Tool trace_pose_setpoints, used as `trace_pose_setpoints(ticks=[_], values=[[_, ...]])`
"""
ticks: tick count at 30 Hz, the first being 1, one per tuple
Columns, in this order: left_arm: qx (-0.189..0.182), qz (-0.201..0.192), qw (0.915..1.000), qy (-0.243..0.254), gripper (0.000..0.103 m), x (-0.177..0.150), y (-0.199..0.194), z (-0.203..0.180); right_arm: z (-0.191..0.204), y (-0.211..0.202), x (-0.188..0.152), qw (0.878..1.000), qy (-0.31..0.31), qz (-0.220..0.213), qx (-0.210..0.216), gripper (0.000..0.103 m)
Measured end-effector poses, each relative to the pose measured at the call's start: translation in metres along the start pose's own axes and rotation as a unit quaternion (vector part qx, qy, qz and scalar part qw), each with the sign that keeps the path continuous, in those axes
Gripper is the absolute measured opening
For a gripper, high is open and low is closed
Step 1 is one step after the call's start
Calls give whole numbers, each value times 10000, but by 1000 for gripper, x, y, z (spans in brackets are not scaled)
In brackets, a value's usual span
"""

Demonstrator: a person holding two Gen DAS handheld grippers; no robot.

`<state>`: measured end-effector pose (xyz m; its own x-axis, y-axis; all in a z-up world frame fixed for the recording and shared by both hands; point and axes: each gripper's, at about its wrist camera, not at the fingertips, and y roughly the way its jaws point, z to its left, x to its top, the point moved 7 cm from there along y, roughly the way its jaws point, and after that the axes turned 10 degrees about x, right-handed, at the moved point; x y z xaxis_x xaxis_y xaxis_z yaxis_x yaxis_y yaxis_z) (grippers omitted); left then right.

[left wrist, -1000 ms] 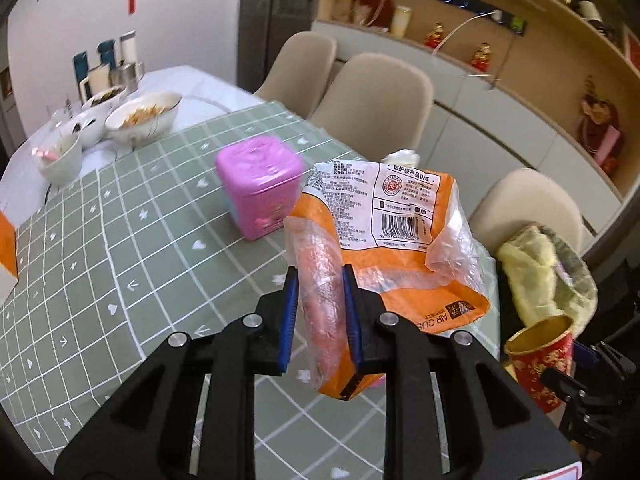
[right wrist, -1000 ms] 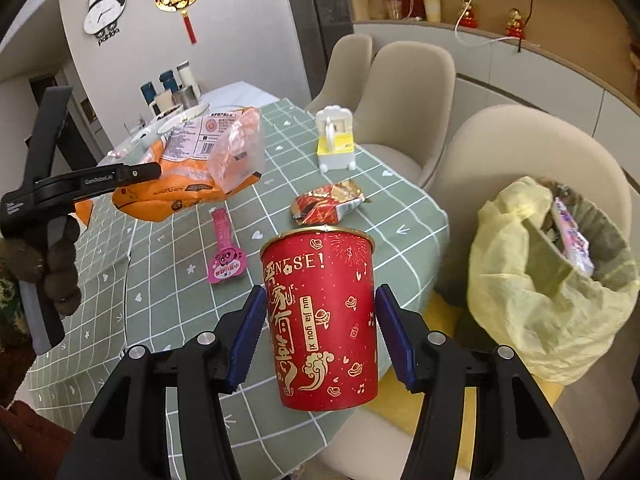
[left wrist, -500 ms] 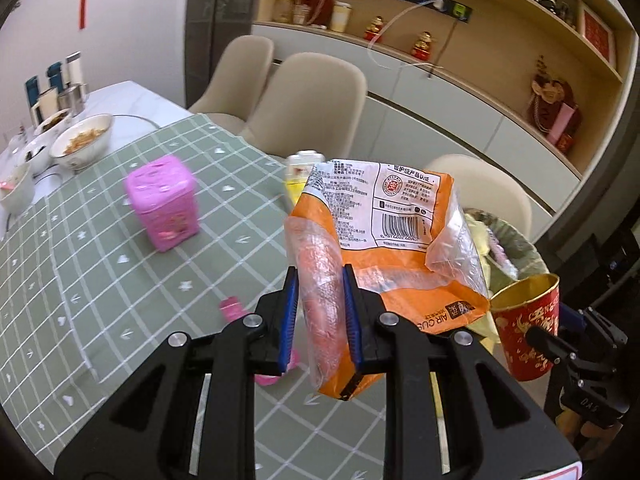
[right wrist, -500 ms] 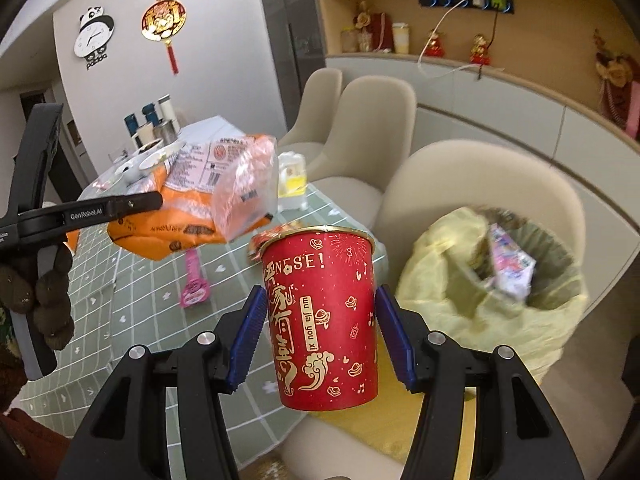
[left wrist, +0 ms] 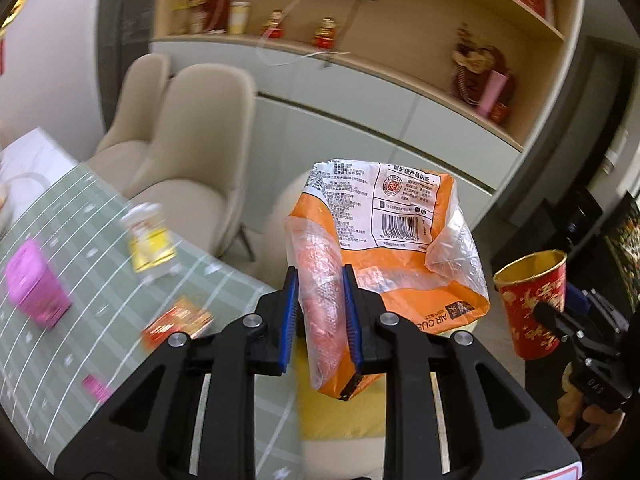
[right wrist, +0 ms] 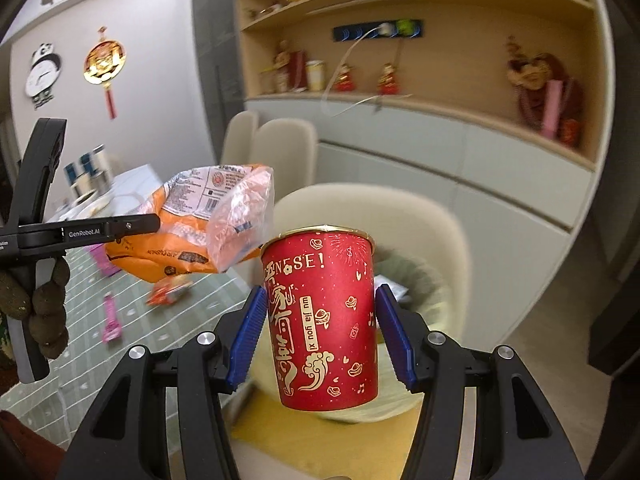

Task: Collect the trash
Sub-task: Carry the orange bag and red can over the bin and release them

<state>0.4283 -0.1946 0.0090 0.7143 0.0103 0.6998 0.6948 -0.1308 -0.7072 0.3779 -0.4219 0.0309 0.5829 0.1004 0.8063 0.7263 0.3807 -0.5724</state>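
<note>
Trash sits in both grippers, lifted clear of the table: the left gripper [left wrist: 320, 320] pinches a crumpled orange snack bag [left wrist: 400, 248] between its blue pads, and the right gripper [right wrist: 320, 332] clamps a red paper cup [right wrist: 324, 320] upright by its sides. Bag and cup hang near each other, apart, out past the edge of the green checked tablecloth [left wrist: 100, 280], over a beige chair [right wrist: 400, 216] with a yellow cushion [right wrist: 280, 420]. Behind the cup a lined bin [right wrist: 412, 280] shows blurred. On the cloth lie a red wrapper [left wrist: 178, 320], a pink box [left wrist: 36, 292] and a yellow-and-white container [left wrist: 150, 236], well apart from the edge.
</note>
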Motion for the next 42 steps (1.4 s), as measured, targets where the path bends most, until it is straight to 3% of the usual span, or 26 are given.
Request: trace_pose_setpoints(ticks=[4,10,15,20,23,26,29,36,42], values=[[-120,190,9994,267,21,11,37,-47,-41,-11,18,9995,140,-177,-215,53],[-56,781,9942,737,21,-1,108,-103,-91,-1,20,9986,458,-176,-190,53],[413,1207,9770,1709,22,-24,158,-137,-118,18,11,9986,509,-67,-82,53],[554,1595,9656,1979,22,-35,180,-146,-139,40,4,9975,695,11,91,53],[595,1700,9653,1891,23,-31,189,-144,-145,59,3,9960,838,106,278,53],[381,1763,9720,1505,24,-28,188,-139,-140,78,2,9950,840,232,483,53],[208,1749,9777,1148,34,-23,182,-129,-129,99,5,9946,740,359,630,53],[-108,1399,9892,414,46,-11,145,-102,-89,162,5,9879,514,915,1146,53],[-33,1105,9938,-125,49,-11,111,-69,-67,199,-21,9797,188,1665,1103,53]])
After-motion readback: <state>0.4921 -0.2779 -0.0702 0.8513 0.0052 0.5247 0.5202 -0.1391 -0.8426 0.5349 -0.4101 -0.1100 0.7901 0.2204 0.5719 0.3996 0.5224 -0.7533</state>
